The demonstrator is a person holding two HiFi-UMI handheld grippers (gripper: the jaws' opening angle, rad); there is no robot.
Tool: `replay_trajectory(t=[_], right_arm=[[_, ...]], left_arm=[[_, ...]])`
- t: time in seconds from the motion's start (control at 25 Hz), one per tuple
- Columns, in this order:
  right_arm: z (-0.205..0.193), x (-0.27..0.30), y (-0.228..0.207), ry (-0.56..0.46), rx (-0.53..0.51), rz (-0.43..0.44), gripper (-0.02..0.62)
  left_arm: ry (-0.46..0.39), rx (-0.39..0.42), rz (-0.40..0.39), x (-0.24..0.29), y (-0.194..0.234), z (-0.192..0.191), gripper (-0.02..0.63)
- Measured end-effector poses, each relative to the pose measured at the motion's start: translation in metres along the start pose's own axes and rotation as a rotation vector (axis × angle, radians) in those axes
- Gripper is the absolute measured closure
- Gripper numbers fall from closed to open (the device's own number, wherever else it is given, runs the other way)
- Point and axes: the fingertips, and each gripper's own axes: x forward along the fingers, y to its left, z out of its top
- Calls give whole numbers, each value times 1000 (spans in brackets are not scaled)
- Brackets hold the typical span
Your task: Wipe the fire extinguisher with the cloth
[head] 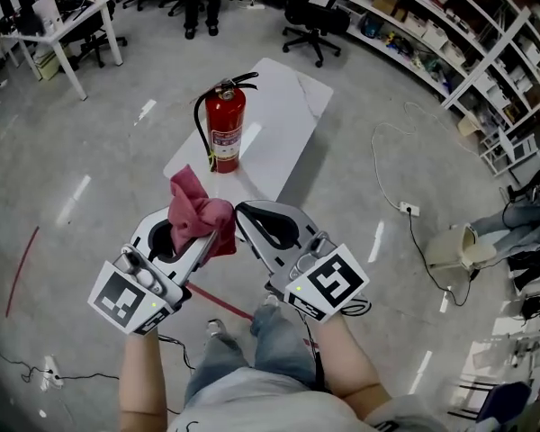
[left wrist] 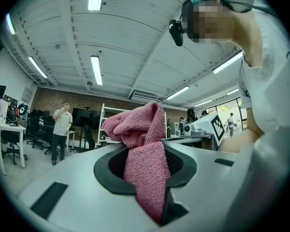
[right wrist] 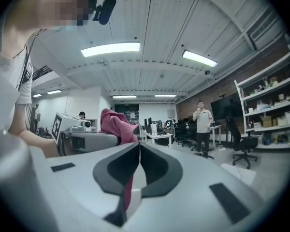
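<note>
A red fire extinguisher (head: pixel 224 128) with a black hose stands upright on a low white tabletop (head: pixel 283 115) ahead of me. My left gripper (head: pixel 216 235) is shut on a pink cloth (head: pixel 196 212), well short of the extinguisher and held up in the air. The left gripper view shows the cloth (left wrist: pixel 146 164) pinched between the dark pads, bunched above them. My right gripper (head: pixel 242 211) sits just right of the cloth, jaws shut against each other (right wrist: pixel 139 151) with nothing gripped. The cloth (right wrist: pixel 114 123) and the left gripper (right wrist: pixel 82 140) show at its left.
Shelving (head: pixel 450 34) runs along the right wall. A cable and power strip (head: pixel 409 210) lie on the floor at right. Office chairs (head: pixel 311 21), a desk (head: pixel 65 31) and a standing person (head: pixel 201 3) are at the back. Red tape (head: pixel 218 302) crosses the floor near my feet.
</note>
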Motion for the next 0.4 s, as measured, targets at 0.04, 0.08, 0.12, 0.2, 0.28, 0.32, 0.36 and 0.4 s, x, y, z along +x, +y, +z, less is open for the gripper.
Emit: replay_trajectory(t=[0.04,0.08,0.12,0.2,0.28,0.32,0.36,0.4], right_arm=[[1,0,7,-2,7,-10,581],[2,0,14,-5,11,-15,581],[1,0,23,-7,12,-18,581],[-2,2,40,-5,4,-28,581],[-3,6,56,-4,-1,-42,581],[-2,7,63,-6,-1,-49,581],[0,9,69,-7,0,-56,581],[1,10,75,-10,1,-62,581]], left_arm=[[0,-3,-8,-7,-1,2,500],[0,-4,-13,-14,-2,3,500],[0,-4,-19,-22,-3,4,500],[-4,-5,-32,-39,-4,4,500],[-7,-1,-43,-53,-2,5,500],[-6,0,-47,-59,-1,7,500],[-5,1,-49,-65,0,9,500],[-4,2,-51,-70,1,11,500]])
